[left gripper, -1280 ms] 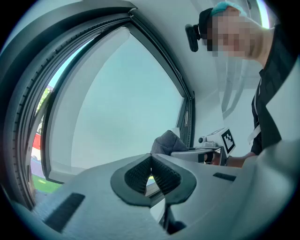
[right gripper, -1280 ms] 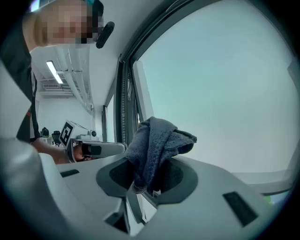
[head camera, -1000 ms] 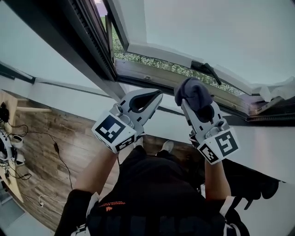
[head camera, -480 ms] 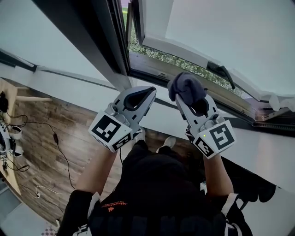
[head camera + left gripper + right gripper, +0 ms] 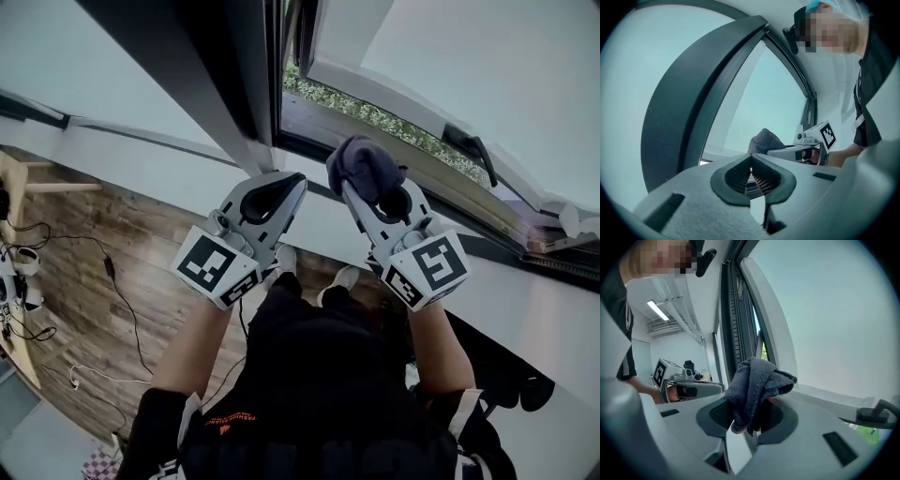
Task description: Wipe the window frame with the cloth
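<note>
We hold the right gripper (image 5: 367, 195) in the upper middle of the head view. Its jaws are clamped on a dark grey cloth (image 5: 362, 165) that bunches out past the tips, so the soft wad, not the plastic, would meet the window frame (image 5: 246, 84). The cloth sits near the foot of the frame's dark upright, by the lower rail. It looks just short of the frame, though from this angle we cannot tell whether it touches.

The left gripper (image 5: 287, 187) sits just beside it, to its left in the picture, with its jaws pressed together and nothing between them. We judge it is idle there, clear of the wiping path. The opened sash (image 5: 342, 33) stands at the upper right, leaving the frame's inner edge exposed. We judge the wipe is only about to start.
</note>
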`<state>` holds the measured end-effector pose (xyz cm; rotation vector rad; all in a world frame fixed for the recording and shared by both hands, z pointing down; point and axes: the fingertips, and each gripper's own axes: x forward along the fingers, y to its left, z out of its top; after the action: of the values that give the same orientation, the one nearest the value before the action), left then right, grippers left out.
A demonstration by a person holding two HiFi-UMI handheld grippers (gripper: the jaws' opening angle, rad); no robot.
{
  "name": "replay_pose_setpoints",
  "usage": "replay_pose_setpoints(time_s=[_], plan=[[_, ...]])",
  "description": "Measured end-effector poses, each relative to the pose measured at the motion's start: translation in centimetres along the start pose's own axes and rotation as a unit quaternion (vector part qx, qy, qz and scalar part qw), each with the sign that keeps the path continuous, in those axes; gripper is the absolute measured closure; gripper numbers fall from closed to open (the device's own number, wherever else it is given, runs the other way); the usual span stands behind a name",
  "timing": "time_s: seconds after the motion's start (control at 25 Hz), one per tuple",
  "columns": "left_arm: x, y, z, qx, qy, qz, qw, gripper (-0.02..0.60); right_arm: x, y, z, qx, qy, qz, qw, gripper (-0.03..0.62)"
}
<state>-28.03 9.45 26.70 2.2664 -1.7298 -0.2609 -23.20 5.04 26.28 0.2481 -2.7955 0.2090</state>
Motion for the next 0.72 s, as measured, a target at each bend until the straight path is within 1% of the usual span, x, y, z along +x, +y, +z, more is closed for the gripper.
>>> replay_pose_setpoints(time_s=[0.16,0.28,0.72], plan=[[-0.4,1.3,-0.9,-0.009,0.006,0.009,0.9999,0.561,1.4,0.2,-1.0,0.009,0.011,0.008,1.0,0.48],[-0.8,2.2,-1.2,-0.007,0.007,0.015,0.9998,0.561,2.7,0.5,-1.7,0.012,0.017,0.01,1.0,0.48],[-2.0,4.4,-3.4,-0.024,0.016,0.029,0.9992,0.561,7.1,1.0,-4.7,0.01,0.042,-0.001,0.999,0.48]])
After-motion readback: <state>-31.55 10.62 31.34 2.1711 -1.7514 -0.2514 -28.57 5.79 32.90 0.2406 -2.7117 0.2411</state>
